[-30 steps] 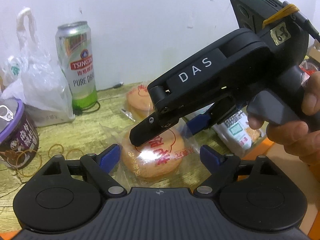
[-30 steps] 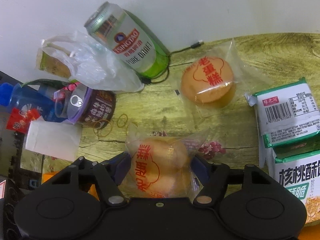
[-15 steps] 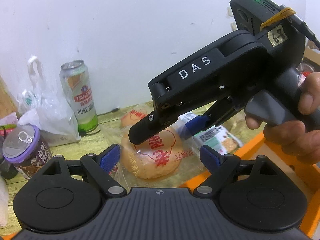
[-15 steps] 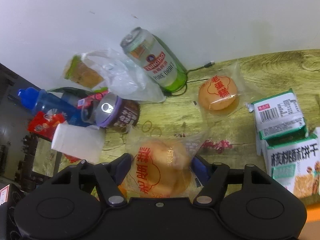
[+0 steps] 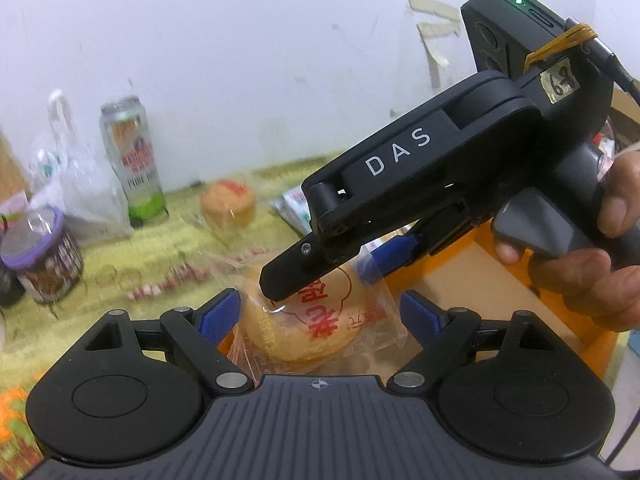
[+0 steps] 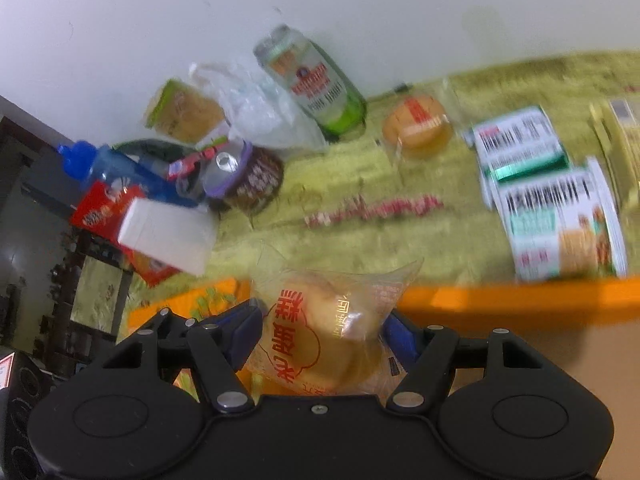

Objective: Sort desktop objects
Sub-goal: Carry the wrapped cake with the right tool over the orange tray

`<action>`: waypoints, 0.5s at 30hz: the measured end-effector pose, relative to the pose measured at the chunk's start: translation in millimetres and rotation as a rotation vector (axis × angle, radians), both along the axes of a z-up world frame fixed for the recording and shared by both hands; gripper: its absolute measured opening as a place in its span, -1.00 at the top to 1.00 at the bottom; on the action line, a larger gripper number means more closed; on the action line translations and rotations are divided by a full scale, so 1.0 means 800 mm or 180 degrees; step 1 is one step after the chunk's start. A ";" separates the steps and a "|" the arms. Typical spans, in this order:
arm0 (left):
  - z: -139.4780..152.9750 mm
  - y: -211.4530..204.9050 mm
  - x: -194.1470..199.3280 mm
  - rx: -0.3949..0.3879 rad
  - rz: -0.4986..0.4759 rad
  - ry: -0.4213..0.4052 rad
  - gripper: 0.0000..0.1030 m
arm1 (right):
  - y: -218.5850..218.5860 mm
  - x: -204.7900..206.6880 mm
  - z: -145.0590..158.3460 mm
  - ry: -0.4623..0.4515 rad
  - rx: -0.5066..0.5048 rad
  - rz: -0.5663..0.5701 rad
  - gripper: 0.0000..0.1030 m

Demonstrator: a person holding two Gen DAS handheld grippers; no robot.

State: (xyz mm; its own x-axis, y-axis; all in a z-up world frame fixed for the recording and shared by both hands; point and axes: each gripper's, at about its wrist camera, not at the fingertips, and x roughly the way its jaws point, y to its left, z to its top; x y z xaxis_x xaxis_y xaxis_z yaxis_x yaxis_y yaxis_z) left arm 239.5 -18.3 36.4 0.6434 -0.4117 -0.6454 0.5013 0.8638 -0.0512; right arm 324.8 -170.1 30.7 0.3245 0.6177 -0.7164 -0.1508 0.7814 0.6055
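right claw (image 6: 320, 334) is clamped on the wrapped cake (image 6: 320, 340), held above the orange box (image 6: 520, 300) rim. left claw (image 5: 320, 316) stands apart, empty. carry the cake fully inside before releasing; avoid crushing.

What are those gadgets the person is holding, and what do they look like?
Two matte black plastic handheld tongs. The right tongs carry white "DAS" lettering, a grey trigger, blue finger pads, a green light, a yellow rubber band, a handwritten label and a black cable. The left tongs show blue pads, round black hubs and a ribbed grey body.
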 end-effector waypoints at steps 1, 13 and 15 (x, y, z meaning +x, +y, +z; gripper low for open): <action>-0.006 -0.001 -0.003 -0.0008 -0.0006 0.0039 -0.70 | -0.002 -0.005 -0.007 0.0036 0.0001 -0.0004 -0.28; -0.066 -0.026 -0.015 0.0074 -0.0272 0.0339 -0.72 | -0.050 -0.055 -0.083 0.0605 0.0322 -0.0216 -0.28; -0.070 -0.026 -0.019 0.0075 -0.0323 0.0318 -0.74 | -0.060 -0.064 -0.094 0.0735 0.0459 -0.0246 -0.28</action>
